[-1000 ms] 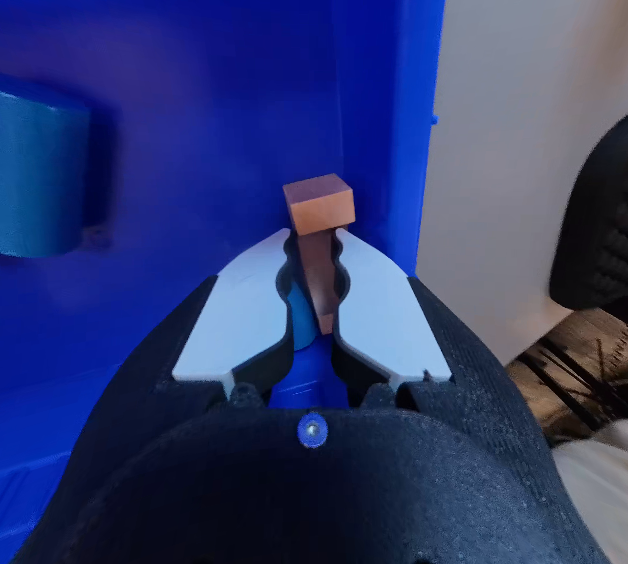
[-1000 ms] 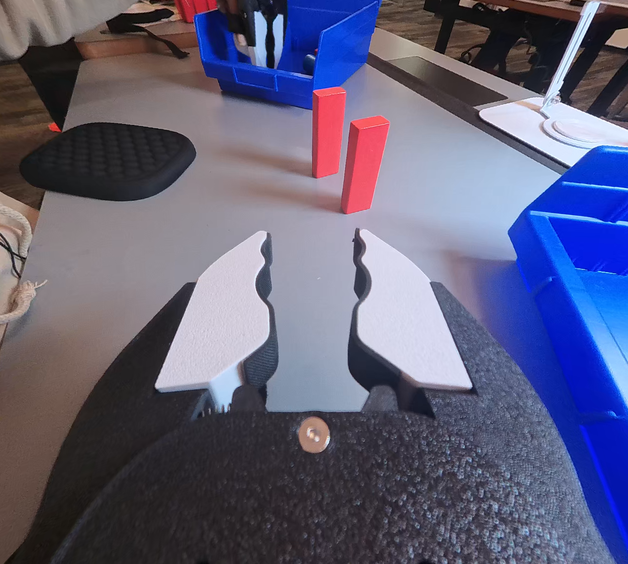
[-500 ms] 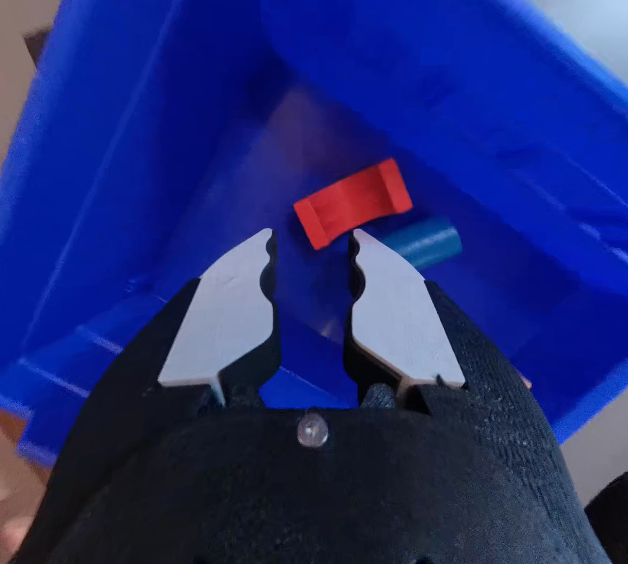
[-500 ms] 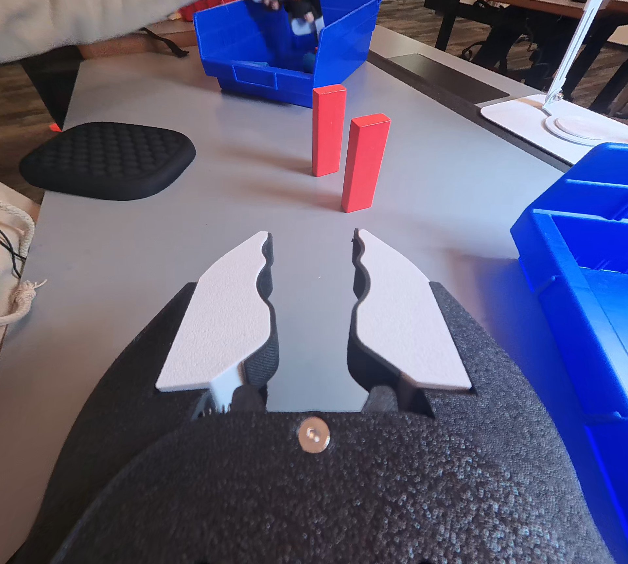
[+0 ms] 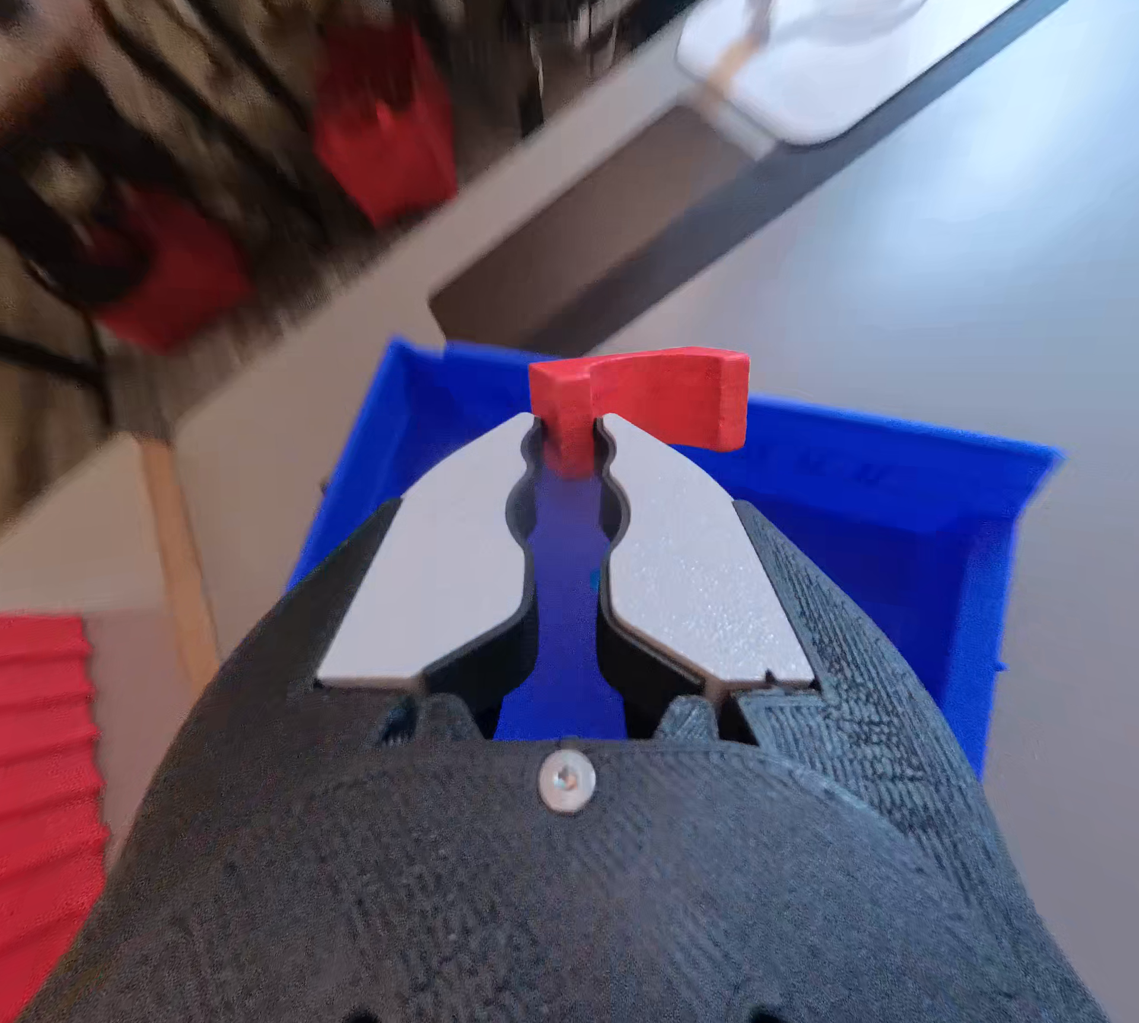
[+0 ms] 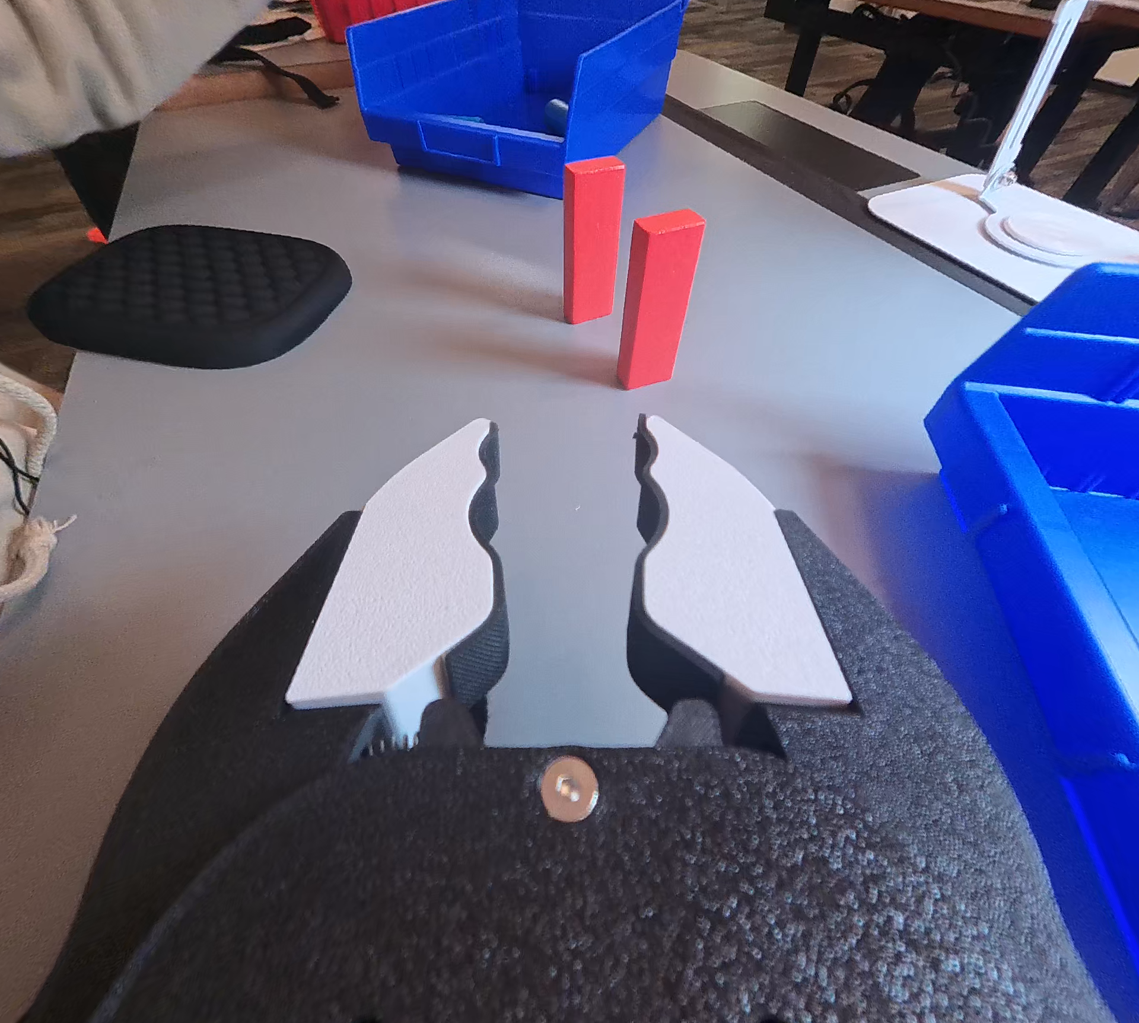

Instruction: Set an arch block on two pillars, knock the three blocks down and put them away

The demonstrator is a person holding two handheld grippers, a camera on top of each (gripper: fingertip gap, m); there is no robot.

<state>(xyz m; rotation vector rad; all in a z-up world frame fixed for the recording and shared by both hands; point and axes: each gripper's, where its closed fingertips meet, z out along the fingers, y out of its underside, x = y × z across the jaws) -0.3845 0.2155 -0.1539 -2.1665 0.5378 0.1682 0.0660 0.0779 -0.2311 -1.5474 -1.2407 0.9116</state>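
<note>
Left gripper (image 5: 566, 429) clamps one leg of the red arch block (image 5: 653, 399) above the blue bin (image 5: 912, 506); right gripper (image 6: 566, 426) fingers spread wide, empty, facing two upright red pillars (image 6: 659, 303).

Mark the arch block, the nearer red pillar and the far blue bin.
arch block (image 5: 669, 399), left wrist view, on its curved underside.
nearer red pillar (image 6: 658, 303), right wrist view, on its front face.
far blue bin (image 6: 459, 63), right wrist view, on its inner wall.
</note>
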